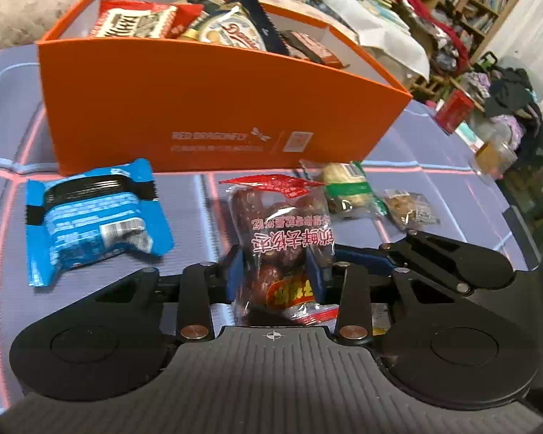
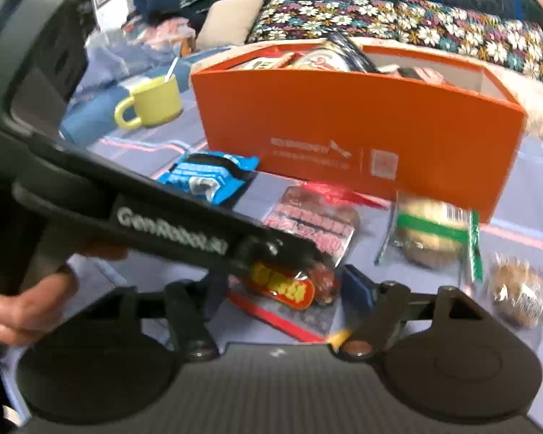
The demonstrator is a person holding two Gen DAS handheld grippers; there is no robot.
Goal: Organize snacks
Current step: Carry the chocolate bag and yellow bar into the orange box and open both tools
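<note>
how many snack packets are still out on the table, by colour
blue packet: 1
clear packet with red print, held in the left gripper: 1
green and clear packet: 1
small clear packet: 1
total: 4

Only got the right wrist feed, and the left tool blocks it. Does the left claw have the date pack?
Observer: Yes. The left claw is shut on the date pack, gripping it from both sides near its near end.
Operator: Anything on the table past the right end of the orange box?
Observer: A red carton and a clear jar, both near the table's far edge.
</note>
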